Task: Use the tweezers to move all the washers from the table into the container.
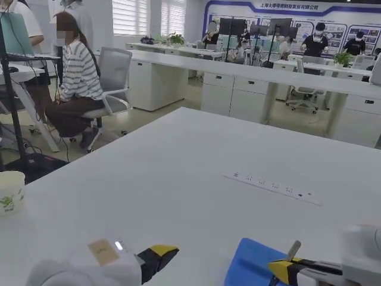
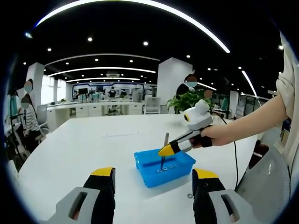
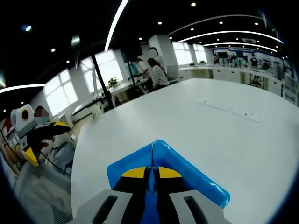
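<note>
A blue container point(image 2: 164, 173) sits on the white table in front of me, with several small washers point(image 2: 168, 166) lying inside it. My right gripper point(image 2: 167, 150) is shut on slim metal tweezers point(image 2: 164, 151), which point down into the container. In the right gripper view the jaws point(image 3: 152, 172) pinch the tweezers point(image 3: 152, 158) over the container point(image 3: 201, 182). My left gripper point(image 2: 154, 176) hovers open before the container, nothing between its jaws. One washer point(image 2: 189, 196) lies on the table by its right jaw. The head view catches the left gripper point(image 1: 159, 253), right gripper point(image 1: 280, 267) and container point(image 1: 250, 262) at the bottom edge.
A white power strip point(image 1: 274, 186) is set into the table beyond the container. A paper cup point(image 1: 11, 192) stands near the table's left edge. A seated person point(image 1: 74, 83) and more desks lie beyond the far edge.
</note>
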Available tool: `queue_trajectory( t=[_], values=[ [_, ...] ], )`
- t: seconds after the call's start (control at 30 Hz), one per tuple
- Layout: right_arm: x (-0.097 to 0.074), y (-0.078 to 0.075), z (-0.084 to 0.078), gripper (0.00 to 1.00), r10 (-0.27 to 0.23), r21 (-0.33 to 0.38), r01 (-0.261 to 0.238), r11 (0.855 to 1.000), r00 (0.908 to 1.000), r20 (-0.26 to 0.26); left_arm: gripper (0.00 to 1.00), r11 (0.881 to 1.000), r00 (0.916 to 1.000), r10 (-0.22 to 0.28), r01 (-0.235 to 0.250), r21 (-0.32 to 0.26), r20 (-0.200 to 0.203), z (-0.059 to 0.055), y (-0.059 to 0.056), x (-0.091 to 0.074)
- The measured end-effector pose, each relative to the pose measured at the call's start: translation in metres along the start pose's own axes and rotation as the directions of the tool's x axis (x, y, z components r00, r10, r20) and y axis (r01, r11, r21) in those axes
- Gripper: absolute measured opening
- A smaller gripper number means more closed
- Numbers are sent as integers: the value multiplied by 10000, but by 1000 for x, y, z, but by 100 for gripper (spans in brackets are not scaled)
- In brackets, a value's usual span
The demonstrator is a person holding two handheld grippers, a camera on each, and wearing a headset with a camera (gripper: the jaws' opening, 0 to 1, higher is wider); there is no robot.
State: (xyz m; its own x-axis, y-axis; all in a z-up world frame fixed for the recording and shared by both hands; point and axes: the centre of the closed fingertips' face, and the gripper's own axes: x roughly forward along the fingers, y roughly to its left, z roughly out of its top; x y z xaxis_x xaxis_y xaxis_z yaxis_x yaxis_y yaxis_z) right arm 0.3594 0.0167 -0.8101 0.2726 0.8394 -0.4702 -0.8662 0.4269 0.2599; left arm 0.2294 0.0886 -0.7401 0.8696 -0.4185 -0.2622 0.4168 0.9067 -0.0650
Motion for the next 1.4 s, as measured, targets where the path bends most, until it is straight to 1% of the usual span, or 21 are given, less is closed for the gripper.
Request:
queue_trajectory(
  t=[0.13,0.2,0.3,0.47,0.57,0.6,0.67,0.77,0.87,0.93,1.03,1.2,1.4],
  values=[
    [-8,3,6,4,-5,-79,8,10000,9995,326,67,10000,10000,-21,21,11,-19,0,-1,0],
    [-14,8,11,4,31,-2,-31,10000,9982,603,67,10000,10000,-34,34,16,-39,-1,-1,0],
    [-19,14,14,4,96,-73,-91,9999,9971,750,67,10000,10000,-42,42,25,-53,-1,-1,1],
    [-32,32,23,4,345,-63,-340,9994,9909,1302,67,10000,10000,-46,46,25,-76,-2,-1,0],
    [-38,40,25,4,493,8,-499,9988,9879,1470,67,10000,9999,-67,67,23,-78,-1,-1,0],
    [-40,44,25,4,576,130,-603,9981,9861,1561,67,10000,9999,-68,68,40,-101,-2,-1,0],
    [-43,50,24,4,724,155,-759,9970,9845,1595,67,9999,9999,-89,89,53,-107,-2,-2,1],
    [-47,60,19,4,950,312,-1012,9944,9825,1602,67,10000,9999,-73,73,65,-114,-2,-2,1],
    [-49,67,13,4,1080,473,-1169,9920,9812,1598,67,10000,10000,-44,44,24,-83,-2,-1,1],
    [-50,72,5,4,1179,639,-1289,9896,9811,1537,67,10000,10000,-41,41,18,-81,-1,-1,1],
    [-49,75,-5,4,1189,835,-1320,9877,9822,1458,67,10000,9999,-27,28,38,-102,-2,-1,0],
    [-46,80,-29,4,1201,1002,-1302,9864,9876,1008,67,10000,9999,-39,39,29,-104,-2,-1,0],
    [-44,82,-44,4,1180,1247,-1268,9841,9901,757,67,10000,9999,-45,45,38,-125,-3,-2,1]
  ],
)
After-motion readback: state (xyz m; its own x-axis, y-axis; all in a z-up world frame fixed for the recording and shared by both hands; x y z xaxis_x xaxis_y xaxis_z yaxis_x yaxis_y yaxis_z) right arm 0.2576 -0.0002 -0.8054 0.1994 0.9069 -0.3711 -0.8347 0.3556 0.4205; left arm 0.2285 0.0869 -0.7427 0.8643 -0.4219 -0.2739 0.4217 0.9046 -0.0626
